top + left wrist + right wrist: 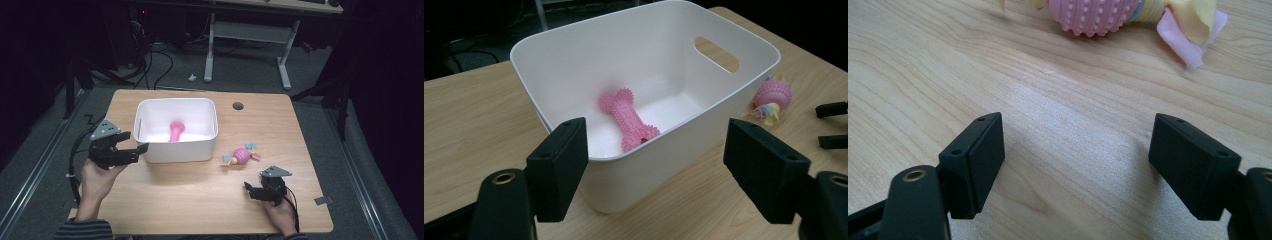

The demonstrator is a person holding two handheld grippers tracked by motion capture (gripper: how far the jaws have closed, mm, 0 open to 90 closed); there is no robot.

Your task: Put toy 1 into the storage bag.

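Wood-grain table (pixel 200 195) carried a white plastic tub (pixel 176 150) toward its left-centre, w/ a pink spiked bone toy (pixel 176 131) lying flat on the tub floor. In the left gripper view that bone toy (pixel 630 121) sat near the middle of the tub (pixel 634 180), and an oval handle slot showed in the far wall.

Left gripper (pixel 141 150) hung just beside the tub's left wall, held in the person's left hand (pixel 100 177); jaws pointed at the tub, spread apart w/ nothing between them, pads not on the wall. Same gripper (pixel 656 165) from its own view: jaws stood either side of the tub's near corner, not touching it.

Right gripper (pixel 250 189) rested low over the table at front right, in the right hand (pixel 281 212). Its jaws stood partly open, empty; in the right gripper view the gripper (pixel 1075 165) framed bare tabletop only.

Pink knobbly ball toy w/ pastel fabric tails (pixel 241 156) lay on the table betw. tub and right gripper, near the latter but apart from it. Right gripper view showed it (pixel 1098 15) ahead of the jaws, untouched.
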